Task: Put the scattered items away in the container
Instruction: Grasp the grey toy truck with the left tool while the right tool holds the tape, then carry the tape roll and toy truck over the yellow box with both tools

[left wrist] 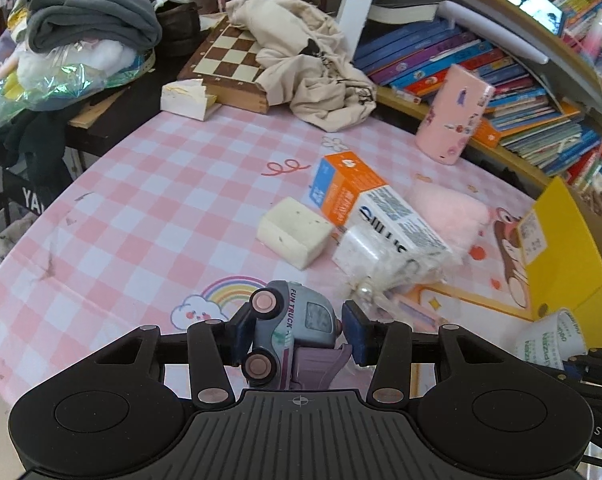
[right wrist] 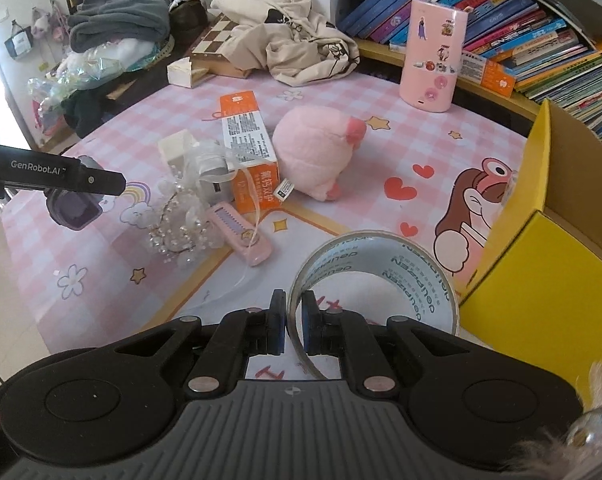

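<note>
My left gripper (left wrist: 297,330) is shut on a small grey and purple toy truck (left wrist: 297,320), held on its side above the pink checked tablecloth (left wrist: 149,208). In the right wrist view the same gripper (right wrist: 81,184) and truck (right wrist: 73,207) hang at the left. My right gripper (right wrist: 293,320) is shut on the wall of a clear tape roll (right wrist: 375,276), lifted beside the yellow cardboard box (right wrist: 541,276). The tape roll (left wrist: 549,340) and the box (left wrist: 561,256) also show at the right of the left wrist view.
On the cloth lie an orange and white carton (right wrist: 249,148), a pink plush toy (right wrist: 317,148), a cream block (left wrist: 295,232), a beaded ribbon piece (right wrist: 185,220), a pink comb case (right wrist: 241,232) and a pink sticker-covered case (right wrist: 433,56). Clothes, a chessboard (left wrist: 229,56) and bookshelves crowd the back.
</note>
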Demonstrator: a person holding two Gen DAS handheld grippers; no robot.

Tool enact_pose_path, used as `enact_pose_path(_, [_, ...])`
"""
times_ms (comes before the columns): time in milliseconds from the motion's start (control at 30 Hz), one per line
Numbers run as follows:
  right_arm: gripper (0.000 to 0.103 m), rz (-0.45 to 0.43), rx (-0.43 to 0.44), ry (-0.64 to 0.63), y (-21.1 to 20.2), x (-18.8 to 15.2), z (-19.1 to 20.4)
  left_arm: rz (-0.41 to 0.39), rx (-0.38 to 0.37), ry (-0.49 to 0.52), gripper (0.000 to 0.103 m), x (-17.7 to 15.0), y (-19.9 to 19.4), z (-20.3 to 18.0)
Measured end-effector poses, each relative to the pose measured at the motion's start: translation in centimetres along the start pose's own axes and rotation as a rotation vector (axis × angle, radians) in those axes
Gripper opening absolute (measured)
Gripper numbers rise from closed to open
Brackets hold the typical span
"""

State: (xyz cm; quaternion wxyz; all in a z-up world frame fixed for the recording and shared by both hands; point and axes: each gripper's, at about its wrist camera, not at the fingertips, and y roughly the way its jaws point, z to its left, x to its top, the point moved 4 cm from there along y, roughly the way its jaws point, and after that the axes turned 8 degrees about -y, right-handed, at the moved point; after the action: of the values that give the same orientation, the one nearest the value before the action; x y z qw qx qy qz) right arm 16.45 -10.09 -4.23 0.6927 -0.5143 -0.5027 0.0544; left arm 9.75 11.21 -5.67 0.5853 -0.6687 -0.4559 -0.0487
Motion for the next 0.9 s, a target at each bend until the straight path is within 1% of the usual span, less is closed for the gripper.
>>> enact_pose_path(300, [0.008, -0.021, -0.039, 0.030, -2.1, -1.4, 1.5, -0.016, -0.039, 0.032, 0.045, -1.4, -2.5, -0.1])
enact_pose_path(633, [0.008, -0.067, -0.083, 0.029, -4.8, -2.3, 3.7, -0.057, -0.125, 0.114, 0.045, -3.0, -5.9, -1.4])
enact_pose_path(900, [0.008, -0.092, -0.128, 0.048, -6.8, -3.7, 5.2, -0.064, -0.180, 0.153, 0.045, -4.5, -7.6, -1.8])
